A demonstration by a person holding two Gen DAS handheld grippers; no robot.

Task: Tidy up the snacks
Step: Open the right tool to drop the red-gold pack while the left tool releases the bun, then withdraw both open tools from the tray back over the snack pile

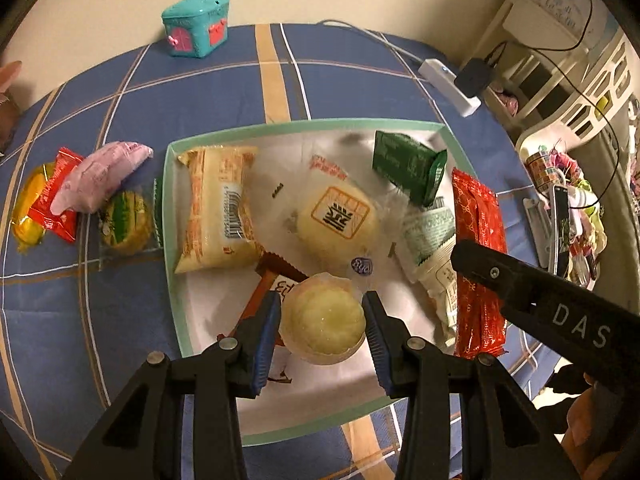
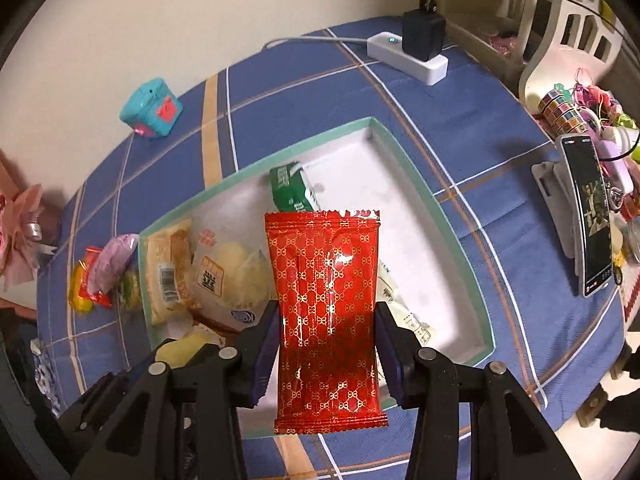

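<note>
A brown wrapper [image 1: 272,280] lies mostly hidden under the round pale cake [image 1: 323,320]; its print is unreadable. The phone [image 2: 594,216] screen is too small to make out.

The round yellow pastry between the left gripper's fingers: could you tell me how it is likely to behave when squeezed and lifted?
The round yellow pastry looks soft and domed, so it would probably dent or crumble under a firm squeeze by the left gripper. Its thin clear wrapper seems glossy, so it may slip. Being round, it could roll if released on the white tray.
</note>
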